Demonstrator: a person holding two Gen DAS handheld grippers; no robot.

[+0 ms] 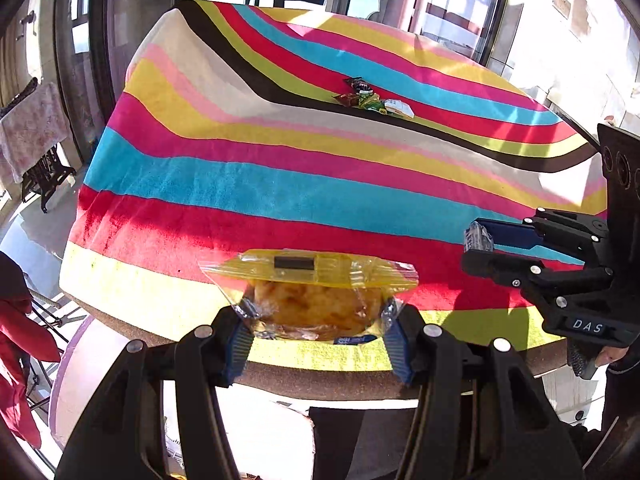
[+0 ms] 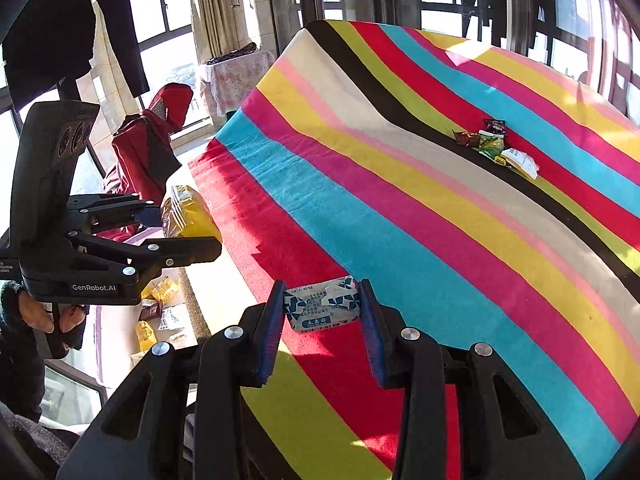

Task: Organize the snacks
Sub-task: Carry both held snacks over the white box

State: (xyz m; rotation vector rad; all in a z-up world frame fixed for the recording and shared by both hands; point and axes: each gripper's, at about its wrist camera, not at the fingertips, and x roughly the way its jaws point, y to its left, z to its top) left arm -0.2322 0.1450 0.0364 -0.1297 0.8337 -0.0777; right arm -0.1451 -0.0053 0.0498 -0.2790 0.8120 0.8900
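My left gripper [image 1: 318, 334] is shut on a clear and yellow packet holding a golden pastry [image 1: 316, 300], above the near edge of the striped table [image 1: 280, 184]. In the right wrist view this left gripper [image 2: 188, 224] shows at the left with the yellow packet [image 2: 186, 214] between its jaws. My right gripper [image 2: 320, 312] is shut on a small white and blue wrapped snack [image 2: 322, 306] over the red stripe. From the left wrist view the right gripper [image 1: 476, 246] appears at the right, with that white snack [image 1: 477, 236] at its tip. A small pile of snack packets [image 1: 370, 98] [image 2: 496, 146] lies far across the table.
Beside the table's near edge, low down, a box holds more yellow and brown snack packets [image 2: 160, 308]. A red jacket [image 2: 148, 148] hangs over a chair on the left. A small cloth-covered table [image 2: 236, 76] and large windows stand behind. A hand [image 2: 40, 312] grips the left gripper's handle.
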